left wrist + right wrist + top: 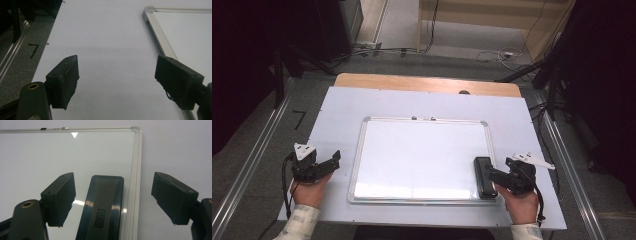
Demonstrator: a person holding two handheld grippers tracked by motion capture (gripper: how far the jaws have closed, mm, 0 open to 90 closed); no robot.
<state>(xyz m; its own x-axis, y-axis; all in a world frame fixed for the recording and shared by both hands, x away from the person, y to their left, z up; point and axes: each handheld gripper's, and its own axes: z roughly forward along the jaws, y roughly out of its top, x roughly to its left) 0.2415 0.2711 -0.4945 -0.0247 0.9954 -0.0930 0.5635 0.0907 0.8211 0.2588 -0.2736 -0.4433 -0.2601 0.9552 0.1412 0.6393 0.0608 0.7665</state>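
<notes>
A whiteboard [422,155] with a silver frame lies flat in the middle of the white table cover. A black eraser [484,177] lies on its right part, close to the frame. In the right gripper view the eraser [103,207] sits between the jaws of my right gripper [116,192], which stands open around it without touching; the board's right frame [136,170] runs beside it. My left gripper [324,164] rests left of the board. It is open with nothing between its fingers [120,77], and the board's left frame [157,37] lies by its right jaw.
The white cover [412,100] spreads over a wooden table [427,83]. Metal rails [252,160] run along both sides of the table on the grey floor. Cables [497,54] and dark stands sit at the back.
</notes>
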